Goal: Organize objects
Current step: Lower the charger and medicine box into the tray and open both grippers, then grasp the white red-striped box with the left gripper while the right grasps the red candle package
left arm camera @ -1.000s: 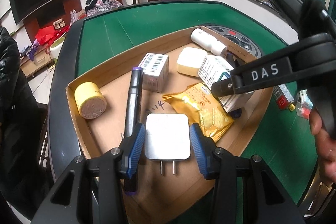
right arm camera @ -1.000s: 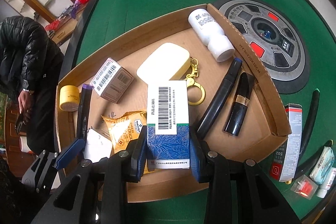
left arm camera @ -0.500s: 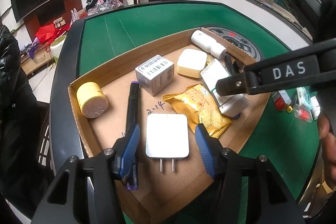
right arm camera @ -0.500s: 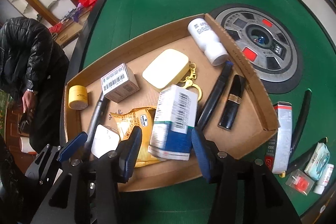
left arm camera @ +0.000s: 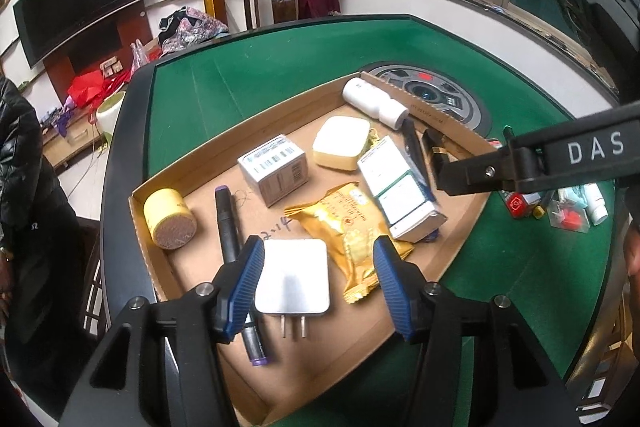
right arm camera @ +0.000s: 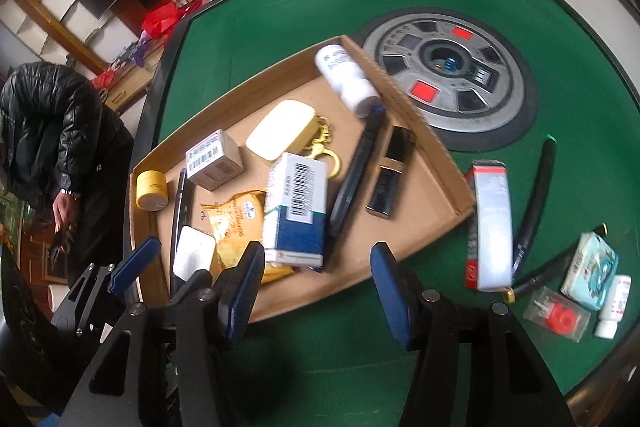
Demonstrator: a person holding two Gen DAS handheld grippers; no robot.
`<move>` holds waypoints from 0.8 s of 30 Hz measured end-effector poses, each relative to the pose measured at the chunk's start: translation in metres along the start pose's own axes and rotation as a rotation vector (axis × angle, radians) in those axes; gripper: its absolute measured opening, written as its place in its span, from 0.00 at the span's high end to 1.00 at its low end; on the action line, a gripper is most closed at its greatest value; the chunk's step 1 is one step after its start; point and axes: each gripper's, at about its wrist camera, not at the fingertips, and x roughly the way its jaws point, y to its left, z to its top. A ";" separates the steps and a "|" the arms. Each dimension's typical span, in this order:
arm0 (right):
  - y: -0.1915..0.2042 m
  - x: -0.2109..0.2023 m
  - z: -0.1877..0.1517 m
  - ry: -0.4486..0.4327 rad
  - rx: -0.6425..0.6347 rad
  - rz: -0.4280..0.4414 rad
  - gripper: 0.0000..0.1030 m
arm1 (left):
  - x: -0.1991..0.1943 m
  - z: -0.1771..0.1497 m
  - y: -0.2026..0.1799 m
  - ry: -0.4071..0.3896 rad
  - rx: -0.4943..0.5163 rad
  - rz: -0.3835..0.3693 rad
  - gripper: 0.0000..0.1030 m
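A shallow cardboard tray (left arm camera: 460, 227) lies on the green felt surface (left arm camera: 260, 75) and carries most of the things. The left gripper (left arm camera: 318, 281) hovers over the tray's near end with its jaws apart and touching nothing; the white plug adapter (left arm camera: 293, 275) lies flat on the cardboard between them, prongs toward the camera, with clear gaps on both sides. Just left of the adapter lies a dark pen with a purple end (left arm camera: 236, 255), and farther left a yellow jar (left arm camera: 169, 219) rests on its side against the tray wall. A gold snack packet (left arm camera: 348, 227) lies right of the adapter, partly under a blue-and-white medicine box (right arm camera: 298, 207). The right gripper (right arm camera: 318, 285) hangs above the tray's near rim, its jaws opening, with no thing between the pads; the medicine box lies free just beyond them. Farther in lie a small barcode box (right arm camera: 214, 159), a cream case (right arm camera: 282, 129) with a gold clasp, a white bottle (right arm camera: 346, 79) at the far corner, a black pen (right arm camera: 358, 167) and a black lipstick (right arm camera: 392, 171). Outside the tray, on the right of the surface, are a red-and-white carton (right arm camera: 490, 223), a tissue pack (right arm camera: 590, 269) and other small things. A person in a black jacket (right arm camera: 52, 131) stands at the left.
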 end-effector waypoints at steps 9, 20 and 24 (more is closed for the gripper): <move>-0.034 -0.021 -0.017 -0.015 0.070 0.011 0.42 | -0.011 0.005 -0.022 -0.036 0.062 0.015 0.46; -0.091 -0.045 -0.038 -0.039 0.175 -0.003 0.41 | -0.015 0.012 -0.057 -0.056 0.119 -0.011 0.45; -0.119 -0.058 -0.047 -0.061 0.217 -0.019 0.41 | -0.015 0.016 -0.071 -0.048 0.126 -0.038 0.45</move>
